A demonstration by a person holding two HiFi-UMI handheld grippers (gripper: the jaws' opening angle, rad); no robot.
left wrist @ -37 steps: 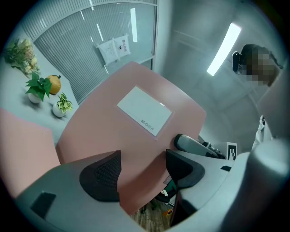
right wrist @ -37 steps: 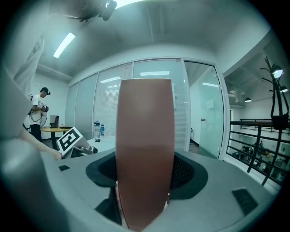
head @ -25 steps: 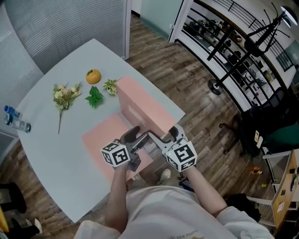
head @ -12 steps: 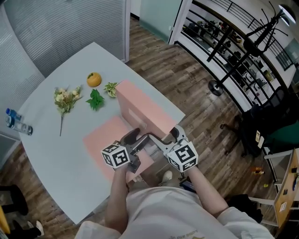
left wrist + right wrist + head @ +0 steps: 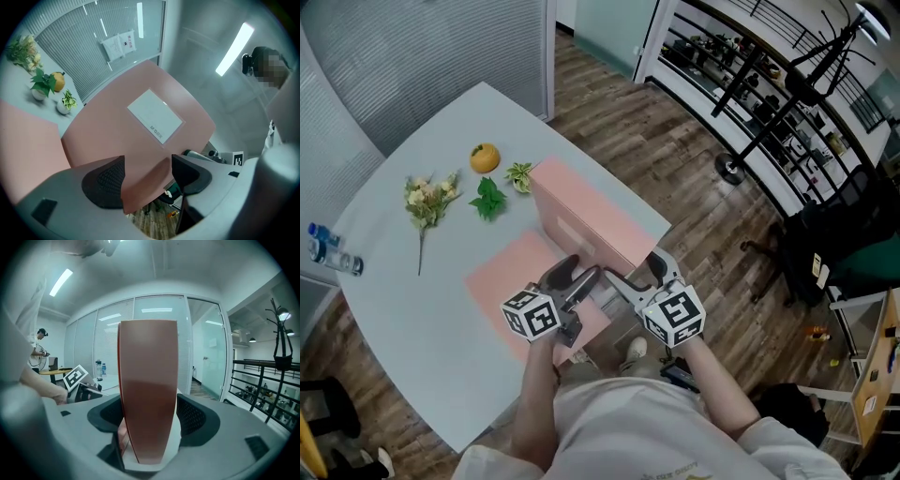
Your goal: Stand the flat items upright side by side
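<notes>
Now your left tool (image 5: 147, 174) grips the upright pink rectangular board (image 5: 581, 211), your right tool (image 5: 147, 414) just opening around it; the flat pink board (image 5: 508, 274) lies leftward.

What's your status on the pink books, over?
Left gripper clamped on upright pink book. Right gripper jaws just opening, book between them. Second pink book lies flat alongside.

The right claw (image 5: 637, 274) has just been opening its jaws, which now stand a little wider on either side of the near edge of the upright pink folder (image 5: 581, 211), the edge between them. Its marker cube (image 5: 675, 317) has drifted slightly outward from that folder's near end.
</notes>
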